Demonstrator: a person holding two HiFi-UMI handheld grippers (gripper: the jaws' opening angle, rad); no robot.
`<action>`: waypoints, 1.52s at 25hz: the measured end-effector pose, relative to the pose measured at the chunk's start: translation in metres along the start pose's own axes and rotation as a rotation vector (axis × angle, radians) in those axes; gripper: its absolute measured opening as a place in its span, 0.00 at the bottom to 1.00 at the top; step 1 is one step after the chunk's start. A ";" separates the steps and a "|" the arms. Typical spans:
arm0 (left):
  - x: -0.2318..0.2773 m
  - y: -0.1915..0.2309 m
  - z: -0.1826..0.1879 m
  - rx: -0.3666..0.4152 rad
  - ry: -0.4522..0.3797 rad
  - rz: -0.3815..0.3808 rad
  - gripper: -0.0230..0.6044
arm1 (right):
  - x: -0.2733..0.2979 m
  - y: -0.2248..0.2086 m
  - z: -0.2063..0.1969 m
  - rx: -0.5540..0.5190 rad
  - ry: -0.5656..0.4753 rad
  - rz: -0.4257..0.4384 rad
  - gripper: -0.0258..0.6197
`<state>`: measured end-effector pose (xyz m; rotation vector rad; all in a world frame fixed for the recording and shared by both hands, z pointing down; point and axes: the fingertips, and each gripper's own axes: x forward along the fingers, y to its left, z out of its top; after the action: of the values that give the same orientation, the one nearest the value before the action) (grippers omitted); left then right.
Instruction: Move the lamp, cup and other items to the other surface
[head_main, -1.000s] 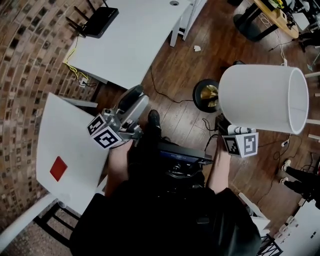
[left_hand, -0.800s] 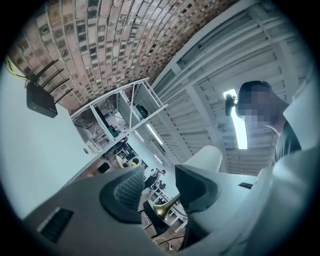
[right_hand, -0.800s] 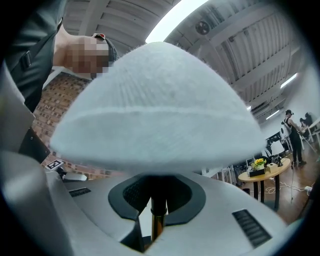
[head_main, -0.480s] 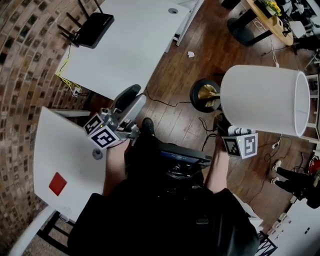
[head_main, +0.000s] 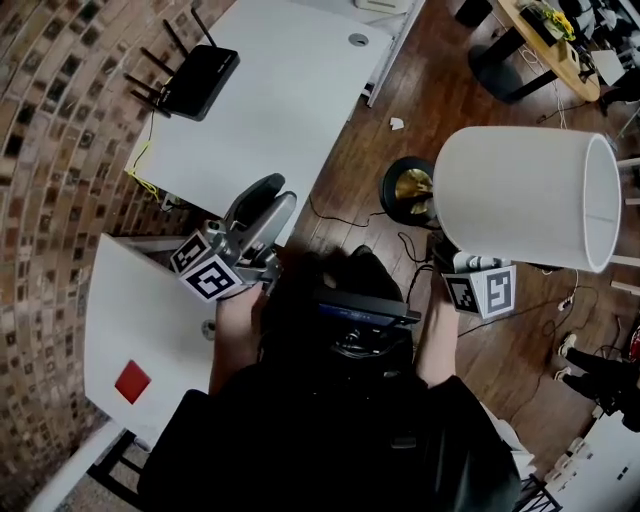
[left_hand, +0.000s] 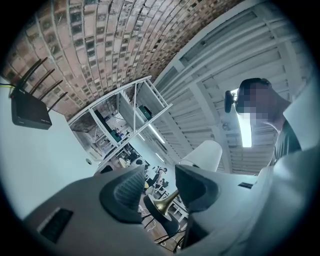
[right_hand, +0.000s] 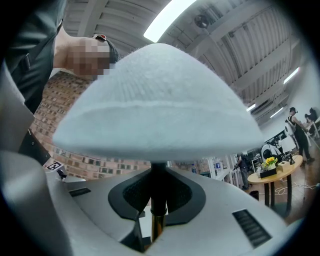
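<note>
The lamp hangs over the wooden floor, tilted nearly level, with its white shade (head_main: 520, 195) at the right and its black and brass base (head_main: 408, 190) further in. My right gripper (right_hand: 156, 192) is shut on the lamp's thin stem (right_hand: 157, 172) just under the shade (right_hand: 155, 105). Its marker cube (head_main: 480, 288) shows below the shade. My left gripper (head_main: 268, 203) is held forward at the left, open, with nothing between its pads (left_hand: 125, 190). Through that gap the lamp's brass stem (left_hand: 167, 202) shows further off. No cup is in view.
A large white table (head_main: 290, 100) lies ahead with a black router (head_main: 195, 70) at its far left. A second white surface (head_main: 130, 300) with a red square (head_main: 132, 382) sits low at the left. Cables (head_main: 340, 210) trail on the floor. A brick wall (head_main: 60, 150) runs along the left.
Both grippers and the lamp have travelled forward with the person, so the router table has come closer and the red-square surface has slid back. The grip on the lamp is unchanged.
</note>
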<state>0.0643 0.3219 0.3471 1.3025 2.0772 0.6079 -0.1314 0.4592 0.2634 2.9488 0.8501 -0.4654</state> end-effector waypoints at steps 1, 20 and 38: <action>0.005 0.003 0.001 0.003 0.002 0.006 0.38 | 0.006 -0.005 -0.002 0.003 -0.003 0.007 0.17; 0.212 0.083 0.002 0.067 -0.068 0.239 0.38 | 0.156 -0.210 -0.057 0.067 0.001 0.245 0.17; 0.297 0.082 -0.004 0.147 -0.149 0.313 0.38 | 0.187 -0.282 -0.050 0.101 -0.032 0.405 0.17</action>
<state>0.0140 0.6256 0.3298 1.7218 1.8400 0.4783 -0.1150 0.8011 0.2691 3.0767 0.2170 -0.5382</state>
